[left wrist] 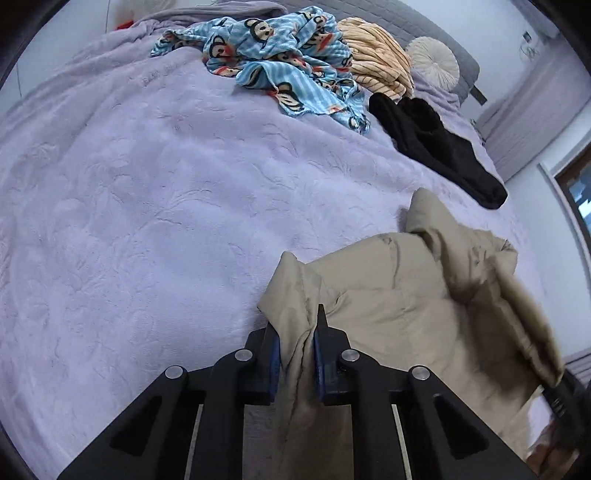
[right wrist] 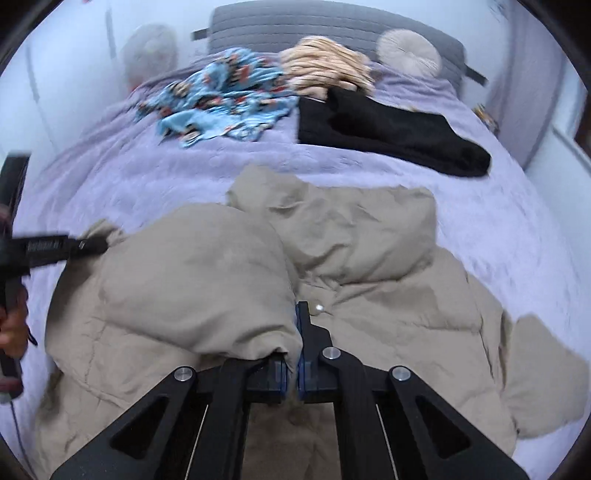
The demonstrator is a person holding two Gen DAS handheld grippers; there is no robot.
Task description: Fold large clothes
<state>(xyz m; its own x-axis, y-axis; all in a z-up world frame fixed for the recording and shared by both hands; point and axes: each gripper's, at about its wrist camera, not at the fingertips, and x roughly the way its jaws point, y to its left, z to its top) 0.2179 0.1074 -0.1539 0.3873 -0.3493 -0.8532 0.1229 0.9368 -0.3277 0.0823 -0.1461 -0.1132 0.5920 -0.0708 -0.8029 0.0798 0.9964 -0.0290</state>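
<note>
A beige padded jacket (right wrist: 351, 236) lies rumpled on the lavender bed near the front edge; it also shows in the left wrist view (left wrist: 391, 295). My left gripper (left wrist: 297, 325) is shut on a fold of the jacket's edge, fabric bunched between the blue pads. It also shows at the left of the right wrist view (right wrist: 99, 244), pinching the jacket's left corner. My right gripper (right wrist: 293, 332) is shut on a puffy fold of the jacket, which drapes over its left finger. The right wrist view is motion-blurred.
The lavender blanket (left wrist: 147, 206) covers the bed. At the far end lie a blue monkey-print garment (left wrist: 288, 59), a cream striped garment (left wrist: 376, 55), a black garment (left wrist: 436, 147) and a round cushion (left wrist: 434, 61) against the grey headboard (right wrist: 295, 26).
</note>
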